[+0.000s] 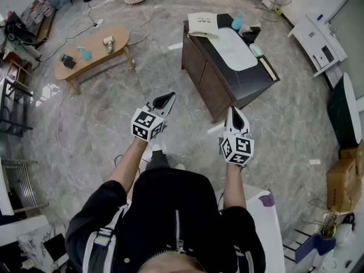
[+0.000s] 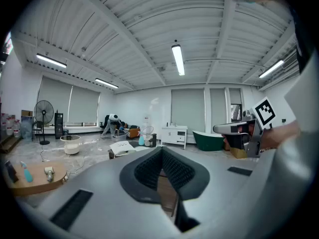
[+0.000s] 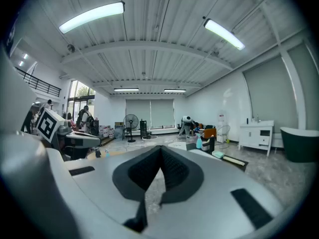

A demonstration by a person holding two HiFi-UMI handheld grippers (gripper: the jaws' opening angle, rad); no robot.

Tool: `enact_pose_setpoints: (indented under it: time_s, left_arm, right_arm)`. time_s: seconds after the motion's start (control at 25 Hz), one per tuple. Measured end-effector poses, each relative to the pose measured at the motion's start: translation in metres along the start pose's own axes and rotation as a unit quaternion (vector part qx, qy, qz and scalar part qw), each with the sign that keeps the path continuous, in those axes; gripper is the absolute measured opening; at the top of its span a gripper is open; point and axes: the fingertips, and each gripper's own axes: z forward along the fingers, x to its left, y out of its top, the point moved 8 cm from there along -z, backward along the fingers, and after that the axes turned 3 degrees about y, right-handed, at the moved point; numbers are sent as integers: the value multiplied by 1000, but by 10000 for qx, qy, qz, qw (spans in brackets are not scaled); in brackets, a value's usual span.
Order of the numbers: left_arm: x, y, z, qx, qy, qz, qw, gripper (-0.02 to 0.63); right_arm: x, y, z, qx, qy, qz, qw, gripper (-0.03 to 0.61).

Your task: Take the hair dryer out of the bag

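A white paper bag [image 1: 203, 23] lies on the far left corner of a dark cabinet [image 1: 219, 81] ahead of me; the left gripper view shows the bag [image 2: 121, 147] beyond the jaws. No hair dryer is in sight. My left gripper [image 1: 170, 97] hangs in the air over the floor, short of the cabinet, shut and empty, with the jaws [image 2: 161, 152] meeting at their tips. My right gripper [image 1: 235, 111] is beside it near the cabinet's front corner, also shut with nothing between its jaws [image 3: 160, 151]. Each gripper view shows the other gripper at its edge.
On the cabinet are a white oblong pad [image 1: 236, 47], a teal spray bottle [image 1: 238, 20] and small items. A low wooden table [image 1: 94, 53] with small objects stands at the left, and a cable [image 1: 68, 38] trails over the marble floor. Cardboard boxes [image 1: 343, 181] are at the right.
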Motion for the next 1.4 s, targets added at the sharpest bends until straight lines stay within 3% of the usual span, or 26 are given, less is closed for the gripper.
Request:
enact_pose_setpoints:
  time_s: [0.36, 0.6, 0.64, 0.72, 0.76, 1.0, 1.4]
  left_arm:
    - [1, -8, -10, -71, 80, -25, 9999, 24]
    - [4, -10, -12, -62, 118, -96, 9999, 33]
    - [5, -10, -13, -93, 110, -151, 9998, 66]
    - [8, -11, -12, -118, 119, -244, 9996, 198]
    - [9, -12, -12, -113, 158, -247, 9995, 224]
    - [9, -19, -18, -113, 372, -216, 9990, 238]
    - [26, -19, -2, -50, 323, -296, 9990, 238]
  right_arm:
    - [4, -8, -2, -60, 197, 269, 9994, 9]
    - [1, -9, -1, -38, 264, 325, 9991, 104]
    - [0, -9, 0, -68, 292, 388, 9988, 137]
    - [-1, -9, 3, -70, 324, 467, 9984, 207]
    - [-3, -10, 5, -53, 320, 471, 9984, 221]
    - [-3, -14, 6, -19, 375, 469, 9982, 233]
    - [-1, -9, 35, 63, 441, 379, 9983, 236]
